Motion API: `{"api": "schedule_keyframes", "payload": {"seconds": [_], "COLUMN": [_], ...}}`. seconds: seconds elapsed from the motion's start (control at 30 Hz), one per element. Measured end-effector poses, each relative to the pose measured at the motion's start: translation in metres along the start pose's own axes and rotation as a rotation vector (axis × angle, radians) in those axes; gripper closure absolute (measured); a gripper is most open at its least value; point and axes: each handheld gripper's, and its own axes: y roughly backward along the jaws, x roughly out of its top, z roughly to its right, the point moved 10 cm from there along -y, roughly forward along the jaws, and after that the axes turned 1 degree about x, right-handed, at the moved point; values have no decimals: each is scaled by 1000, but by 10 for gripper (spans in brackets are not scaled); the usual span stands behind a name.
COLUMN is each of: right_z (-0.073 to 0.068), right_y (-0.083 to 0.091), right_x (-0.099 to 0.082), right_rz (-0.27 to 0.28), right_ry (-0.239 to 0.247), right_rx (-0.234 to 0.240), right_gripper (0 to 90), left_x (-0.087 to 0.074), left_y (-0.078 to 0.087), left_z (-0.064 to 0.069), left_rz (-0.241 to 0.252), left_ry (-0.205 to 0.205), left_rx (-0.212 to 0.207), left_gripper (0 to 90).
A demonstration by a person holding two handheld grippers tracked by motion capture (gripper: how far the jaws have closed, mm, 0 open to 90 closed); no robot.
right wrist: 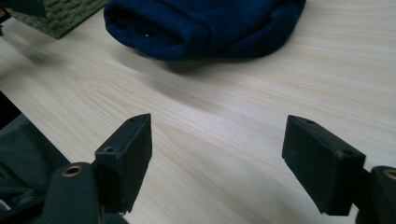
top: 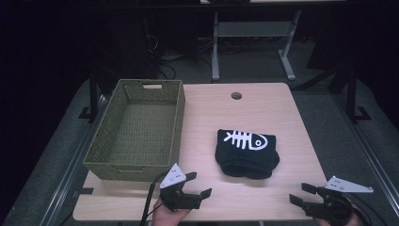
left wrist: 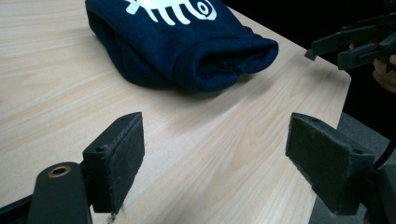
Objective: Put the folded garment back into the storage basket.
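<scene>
A folded dark navy garment (top: 247,153) with a white fish-skeleton print lies on the wooden table (top: 263,113), right of centre. It appears close ahead in the left gripper view (left wrist: 182,46) and in the right gripper view (right wrist: 205,25). My left gripper (top: 197,184) hovers near the table's front edge, left of the garment, open with nothing between its jaws (left wrist: 215,163). At the front right corner my right gripper (top: 301,193) is also open and empty (right wrist: 217,163). Both are apart from the garment.
A green woven basket (top: 108,141), empty inside, stands on the left half of the table; its corner shows in the right gripper view (right wrist: 60,14). A round cable hole (top: 236,96) sits near the far edge. The floor drops off beyond the table's right and front edges.
</scene>
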Motion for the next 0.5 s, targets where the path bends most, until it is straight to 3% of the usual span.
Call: {"api": "schedule_keyframes", "payload": {"seconds": [0.17, 0.27, 0.5], "right_z": [-1, 1, 3], "right_y": [1, 1, 2], "right_x": [7, 12, 30], "right_rz": [8, 1, -17], "right_ry": [3, 14, 21], "right_rx": [6, 4, 19], "right_gripper": [241, 241, 236], "left_x": [6, 10, 22], "left_y": [-3, -8, -23], "left_z": [0, 2, 4], "left_rz": [3, -4, -11], "left_ry": [-5, -23, -19], "left_rx": [2, 2, -19], "left_gripper": [194, 193, 187]}}
